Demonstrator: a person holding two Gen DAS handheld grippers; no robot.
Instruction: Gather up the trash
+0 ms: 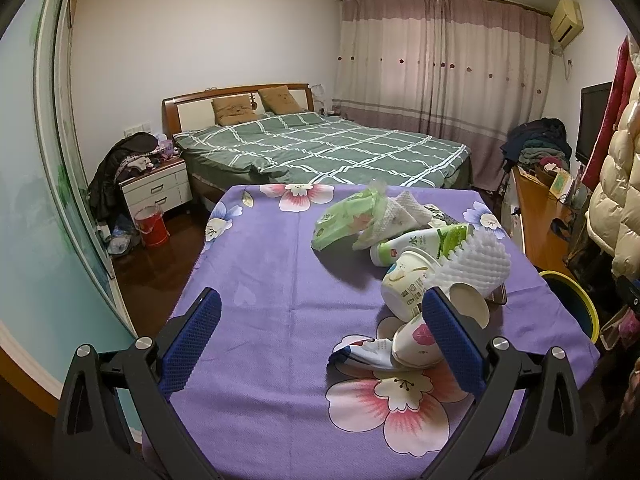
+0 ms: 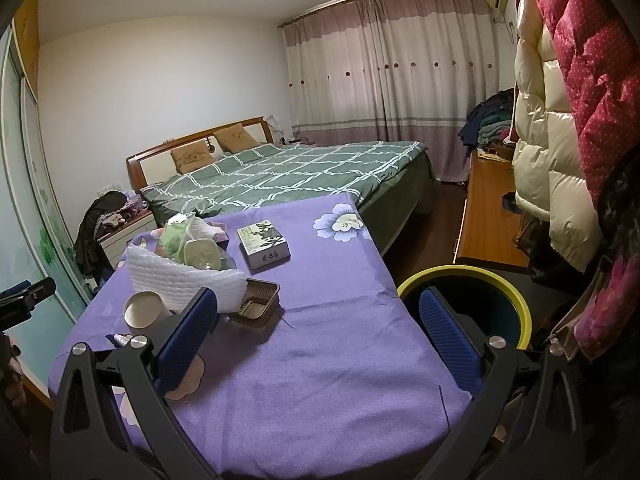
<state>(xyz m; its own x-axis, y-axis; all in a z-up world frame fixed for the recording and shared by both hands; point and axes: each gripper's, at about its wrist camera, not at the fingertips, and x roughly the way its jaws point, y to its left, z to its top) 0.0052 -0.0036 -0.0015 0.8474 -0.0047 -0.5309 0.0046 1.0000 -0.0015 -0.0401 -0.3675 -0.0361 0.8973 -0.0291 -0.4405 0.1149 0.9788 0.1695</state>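
I note both my left gripper (image 1: 320, 336) and right gripper (image 2: 318, 332) gaping, empty. Trash on the purple tablecloth (image 1: 272, 264): ridged white foam wrap (image 1: 476, 266), paper cups (image 1: 408, 280), beside the yellow-rimmed bin (image 2: 516, 304).

A: Where does the left wrist view look from?
B: Low over the purple flowered bench (image 1: 256, 264), facing the green checked bed (image 1: 320, 148).
A: And the right?
B: Same bench (image 2: 328, 320), nearer its right edge; both share the bed (image 2: 280, 172).
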